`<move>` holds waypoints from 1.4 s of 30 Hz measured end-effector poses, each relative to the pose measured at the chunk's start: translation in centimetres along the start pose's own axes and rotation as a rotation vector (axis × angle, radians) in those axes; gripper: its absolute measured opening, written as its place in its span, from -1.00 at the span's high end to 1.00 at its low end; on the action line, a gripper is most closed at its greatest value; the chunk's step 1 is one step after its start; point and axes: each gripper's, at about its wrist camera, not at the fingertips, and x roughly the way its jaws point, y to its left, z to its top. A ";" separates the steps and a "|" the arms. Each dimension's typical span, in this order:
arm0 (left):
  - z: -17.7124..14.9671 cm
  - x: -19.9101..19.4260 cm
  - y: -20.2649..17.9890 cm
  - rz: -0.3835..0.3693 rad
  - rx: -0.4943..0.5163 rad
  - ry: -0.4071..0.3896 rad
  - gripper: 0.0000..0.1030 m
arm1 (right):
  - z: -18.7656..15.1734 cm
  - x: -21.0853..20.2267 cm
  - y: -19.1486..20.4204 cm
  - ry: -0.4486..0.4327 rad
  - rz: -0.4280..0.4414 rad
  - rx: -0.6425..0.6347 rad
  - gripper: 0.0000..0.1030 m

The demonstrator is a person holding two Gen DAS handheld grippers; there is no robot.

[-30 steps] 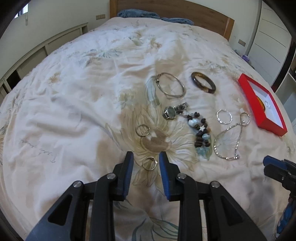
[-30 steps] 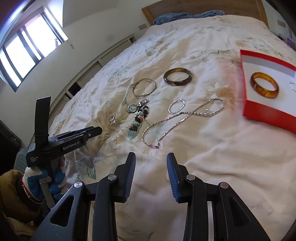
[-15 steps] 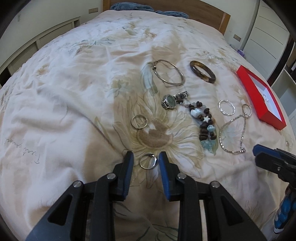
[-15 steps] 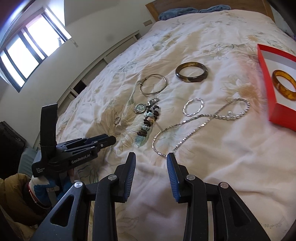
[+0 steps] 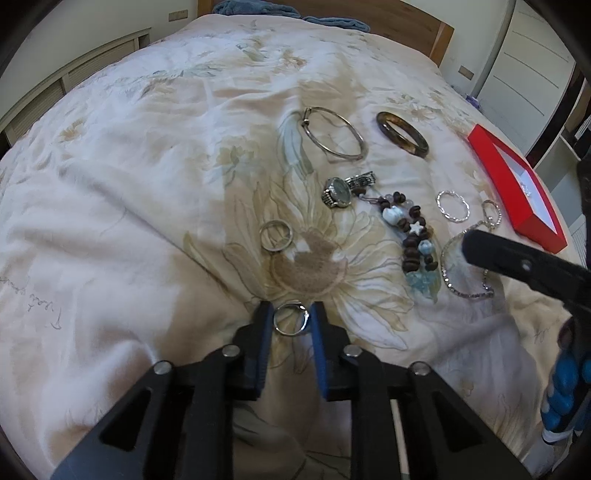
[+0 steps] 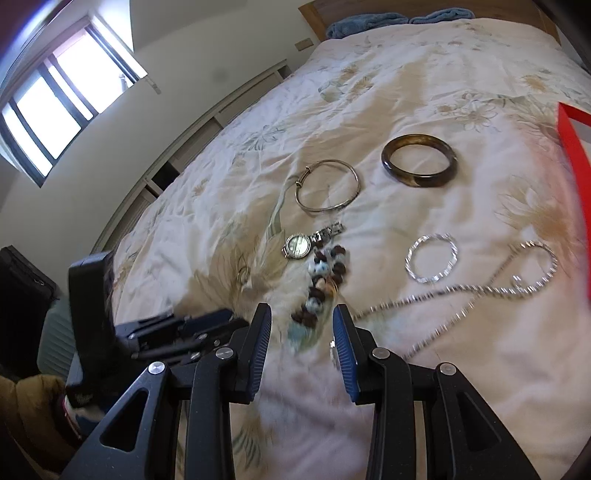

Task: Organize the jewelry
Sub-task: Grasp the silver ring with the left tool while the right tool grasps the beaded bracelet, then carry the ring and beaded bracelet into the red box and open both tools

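Jewelry lies spread on a floral bedspread. My left gripper [image 5: 291, 317] is low on the bed with its jaws narrowed around a small silver ring [image 5: 291, 319]; whether the pads touch it I cannot tell. A second ring [image 5: 276, 235] lies beyond. A watch [image 5: 338, 191], a beaded bracelet [image 5: 412, 236], a thin silver bangle [image 5: 334, 133], a brown bangle [image 5: 402, 133], a twisted silver hoop [image 5: 453, 206] and a silver chain [image 5: 466, 266] lie to the right. My right gripper [image 6: 301, 319] is open and empty, over the beaded bracelet's [image 6: 321, 286] near end.
A red jewelry box [image 5: 517, 184] with white lining lies at the right edge of the bed. A wooden headboard [image 5: 402, 18] and blue pillows are at the far end. A window [image 6: 59, 107] and low cabinets are on the left wall.
My left gripper has dropped lower and its jaws have narrowed around the small ring. My right gripper has moved left and forward, from the chain toward the beaded bracelet.
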 end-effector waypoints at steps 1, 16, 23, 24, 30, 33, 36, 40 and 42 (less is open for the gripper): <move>0.0 0.0 0.1 -0.007 -0.003 -0.002 0.63 | 0.2 0.5 -0.1 0.004 -0.001 0.004 0.30; -0.1 -0.4 0.5 -0.041 -0.013 -0.016 0.64 | 1.5 5.8 -0.6 0.090 -0.048 0.036 0.59; -0.1 -1.0 0.5 -0.046 -0.029 -0.017 0.64 | 1.9 5.5 0.3 0.086 -0.076 -0.001 0.77; -0.1 -1.1 0.5 -0.048 -0.033 -0.017 0.64 | 2.0 5.2 0.7 0.079 -0.071 -0.006 0.77; 0.0 -2.6 0.9 -0.059 -0.060 -0.031 0.64 | 2.3 2.7 3.1 0.036 -0.052 -0.038 0.77; -0.3 -3.8 1.0 -0.054 -0.068 -0.049 0.64 | 2.0 0.9 4.5 0.015 -0.047 -0.045 0.77; -0.5 -5.3 1.0 -0.050 -0.073 -0.070 0.64 | 1.3 -1.1 5.2 0.000 -0.050 -0.050 0.77; -0.9 -7.6 0.5 -0.048 -0.069 -0.108 0.64 | -0.2 -4.0 6.0 -0.020 -0.064 -0.047 0.77; -1.2 -9.0 0.1 -0.051 -0.067 -0.129 0.64 | -1.0 -5.5 6.1 -0.032 -0.071 -0.042 0.77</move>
